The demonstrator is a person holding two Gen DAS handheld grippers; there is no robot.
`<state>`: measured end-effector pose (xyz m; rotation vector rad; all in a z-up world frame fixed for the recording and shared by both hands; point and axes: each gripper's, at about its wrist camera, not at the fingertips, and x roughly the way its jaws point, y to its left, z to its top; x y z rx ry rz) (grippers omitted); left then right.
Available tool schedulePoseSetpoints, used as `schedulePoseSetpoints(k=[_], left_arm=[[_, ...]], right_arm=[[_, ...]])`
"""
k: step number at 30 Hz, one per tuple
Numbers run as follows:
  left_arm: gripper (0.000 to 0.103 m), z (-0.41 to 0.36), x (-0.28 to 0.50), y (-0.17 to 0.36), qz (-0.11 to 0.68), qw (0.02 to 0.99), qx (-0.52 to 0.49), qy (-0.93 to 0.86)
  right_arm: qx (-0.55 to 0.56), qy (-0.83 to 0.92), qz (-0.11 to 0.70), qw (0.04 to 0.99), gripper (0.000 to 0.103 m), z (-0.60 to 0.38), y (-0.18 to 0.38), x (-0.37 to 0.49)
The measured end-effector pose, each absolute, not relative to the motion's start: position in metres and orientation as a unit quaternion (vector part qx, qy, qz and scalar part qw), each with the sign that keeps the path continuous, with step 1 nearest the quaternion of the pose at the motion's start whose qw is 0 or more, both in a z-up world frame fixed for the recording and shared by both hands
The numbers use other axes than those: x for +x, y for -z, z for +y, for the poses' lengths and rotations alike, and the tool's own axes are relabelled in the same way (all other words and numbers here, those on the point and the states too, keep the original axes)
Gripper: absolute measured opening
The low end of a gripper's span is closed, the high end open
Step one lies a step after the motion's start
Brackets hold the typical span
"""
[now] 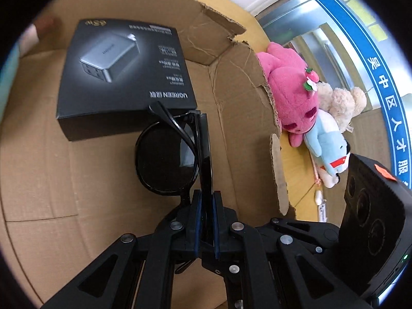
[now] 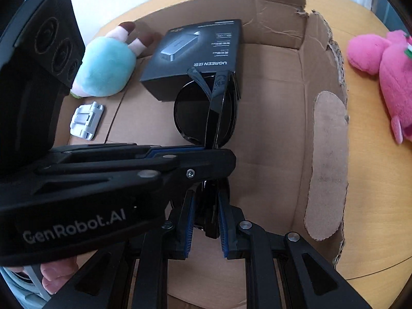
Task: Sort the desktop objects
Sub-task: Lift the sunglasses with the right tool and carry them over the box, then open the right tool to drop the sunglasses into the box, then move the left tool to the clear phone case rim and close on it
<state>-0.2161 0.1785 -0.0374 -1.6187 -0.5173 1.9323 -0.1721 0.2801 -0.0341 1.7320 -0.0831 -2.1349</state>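
My left gripper (image 1: 206,221) and right gripper (image 2: 204,226) both pinched the folded black sunglasses (image 1: 167,157) over the floor of the open brown cardboard box (image 1: 51,180). The black rectangular charger carton (image 1: 123,77) lay flat in the box just beyond the sunglasses, touching them. Outside the torn right wall, the pink plush toy (image 1: 291,90) lay on the wooden table (image 2: 373,180). In the right wrist view, a teal plush toy (image 2: 105,67) sat left of the carton, with a small white folding stand (image 2: 86,121) in front of it.
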Motion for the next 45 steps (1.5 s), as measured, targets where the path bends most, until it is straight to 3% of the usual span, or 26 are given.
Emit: schedulePoseSetpoints(k=[6,13,15,16,18,19,20,21,26,33,41,45], left_arm=[[0.008,0.18,-0.217,0.037,-0.185,0.274,-0.611,-0.72],[0.01,0.173,-0.18,-0.022,-0.123,0.287,-0.541,-0.781],[0.017,0.16,-0.159,-0.051,-0.1,0.288,-0.503,-0.809],[0.026,0.151,-0.147,-0.065,-0.09,0.284,-0.482,-0.824],[0.05,0.128,-0.12,-0.093,-0.077,0.266,-0.432,-0.858],[0.067,0.114,-0.106,-0.105,-0.073,0.253,-0.405,-0.876],[0.076,0.097,-0.087,-0.118,-0.071,0.235,-0.37,-0.896],[0.077,0.083,-0.077,-0.125,-0.072,0.227,-0.35,-0.906],[0.078,0.03,-0.017,-0.141,-0.057,0.176,-0.279,-0.942],[0.078,-0.019,0.028,-0.122,-0.034,0.128,-0.287,-0.949],[0.078,-0.069,0.058,-0.057,-0.05,0.095,-0.355,-0.929],[0.077,-0.078,0.058,-0.025,-0.059,0.092,-0.387,-0.915]], right_arm=[[0.614,0.77,-0.001,0.171,0.019,0.279,0.03,-0.165],[0.569,0.806,0.025,0.162,0.06,0.274,0.005,-0.134],[0.544,0.825,0.04,0.148,0.085,0.274,-0.007,-0.116],[0.524,0.838,0.042,0.147,0.091,0.275,-0.016,-0.105],[0.488,0.859,0.039,0.152,0.092,0.28,-0.035,-0.081],[0.474,0.866,0.037,0.152,0.093,0.283,-0.041,-0.073],[0.458,0.875,0.035,0.151,0.096,0.285,-0.048,-0.063],[0.443,0.884,0.034,0.148,0.099,0.29,-0.054,-0.054],[0.381,0.914,0.016,0.14,0.102,0.292,-0.074,-0.008],[0.369,0.911,0.007,0.182,0.102,0.251,-0.074,0.036],[0.413,0.874,0.042,0.252,0.102,0.182,-0.026,0.071],[0.443,0.857,0.033,0.262,0.096,0.16,0.003,0.07]])
